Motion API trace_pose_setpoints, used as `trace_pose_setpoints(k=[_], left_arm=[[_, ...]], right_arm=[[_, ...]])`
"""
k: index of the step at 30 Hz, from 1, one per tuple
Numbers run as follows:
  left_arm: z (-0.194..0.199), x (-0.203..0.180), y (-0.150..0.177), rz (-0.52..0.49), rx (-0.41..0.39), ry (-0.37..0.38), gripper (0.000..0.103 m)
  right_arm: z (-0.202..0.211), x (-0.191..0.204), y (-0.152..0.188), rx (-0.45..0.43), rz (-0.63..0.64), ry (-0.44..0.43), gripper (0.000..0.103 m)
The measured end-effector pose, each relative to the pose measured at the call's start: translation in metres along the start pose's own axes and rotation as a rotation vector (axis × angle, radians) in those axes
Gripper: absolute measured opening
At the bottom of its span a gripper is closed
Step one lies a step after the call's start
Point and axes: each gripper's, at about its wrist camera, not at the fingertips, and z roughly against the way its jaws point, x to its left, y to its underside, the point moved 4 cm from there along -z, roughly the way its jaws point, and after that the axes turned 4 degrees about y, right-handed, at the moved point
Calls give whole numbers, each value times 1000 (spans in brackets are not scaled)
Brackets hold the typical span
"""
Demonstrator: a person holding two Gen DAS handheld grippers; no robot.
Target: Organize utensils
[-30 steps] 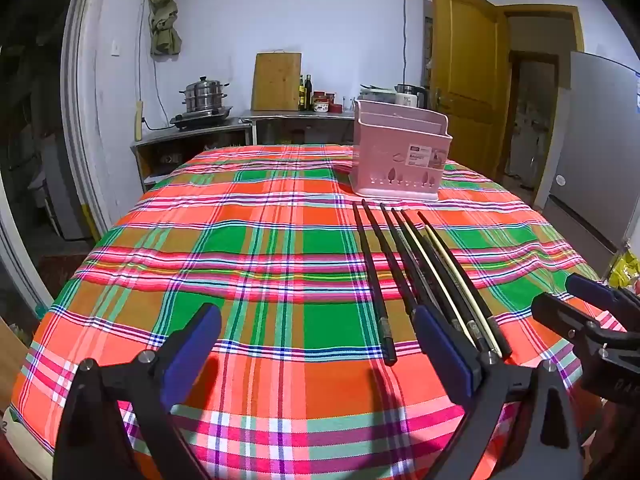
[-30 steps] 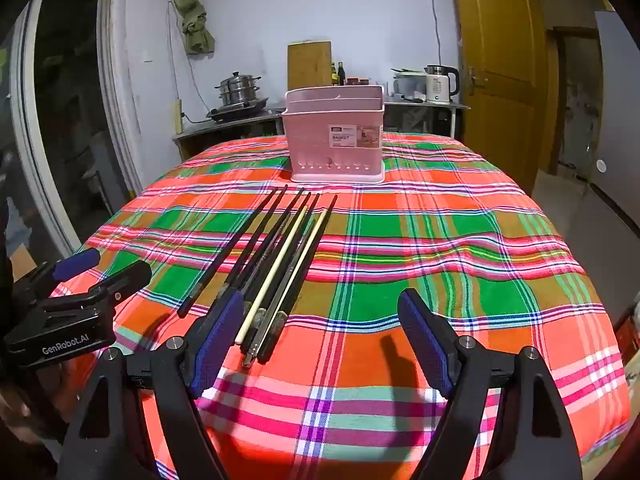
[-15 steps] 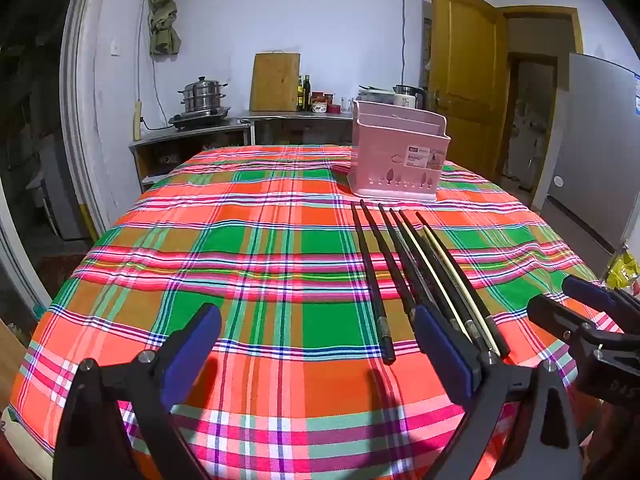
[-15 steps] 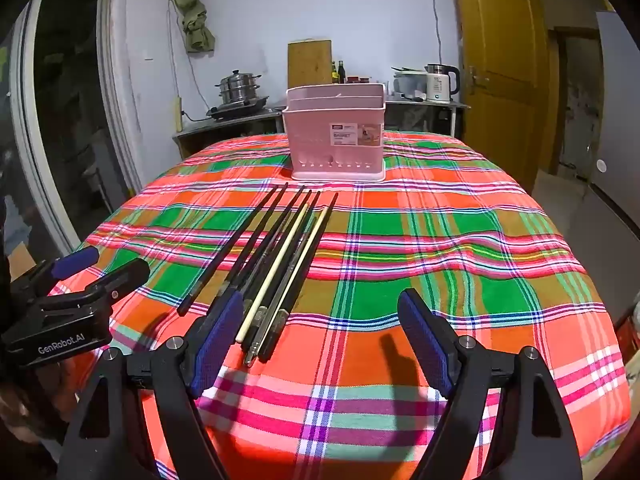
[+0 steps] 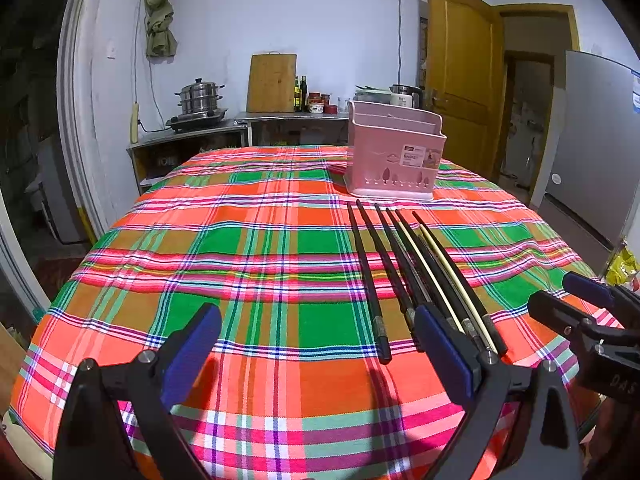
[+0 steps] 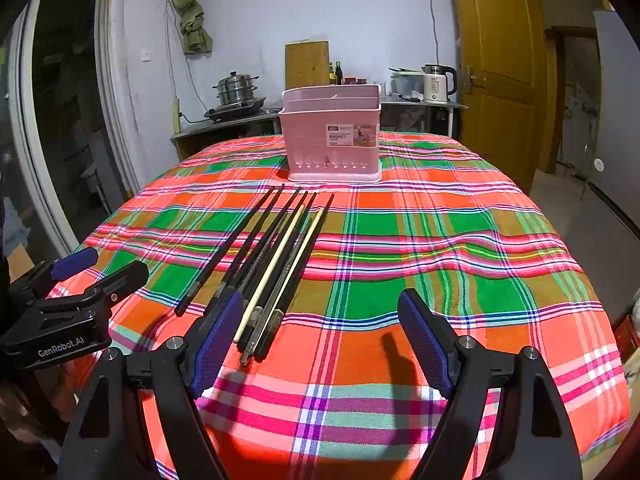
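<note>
Several chopsticks [image 5: 416, 276] [image 6: 276, 264], mostly black with two pale ones, lie side by side on the plaid tablecloth, pointing toward a pink utensil basket [image 5: 394, 156] [image 6: 332, 132] that stands upright at the far side. My left gripper [image 5: 320, 354] is open and empty, low over the near table edge, its right finger just in front of the chopsticks' near ends. My right gripper [image 6: 320, 338] is open and empty, its left finger beside the chopsticks' near ends. Each gripper shows at the edge of the other's view.
The round table carries a red, green and orange plaid cloth [image 5: 256, 264]. Behind it a counter holds a steamer pot [image 5: 200, 98], a wooden cutting board [image 5: 272, 82], bottles and a kettle [image 6: 438, 82]. A yellow door [image 5: 464, 80] stands at the right.
Both grippers have hardly moved; the views have shifted only slightly. Both stay open and empty.
</note>
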Motion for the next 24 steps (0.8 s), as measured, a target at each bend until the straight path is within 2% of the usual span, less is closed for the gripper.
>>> trace_pose_setpoints(k=[24], left_arm=[[2, -1, 1, -3, 2, 4, 99]], right_arm=[[0, -1, -1, 0, 1, 1, 80]])
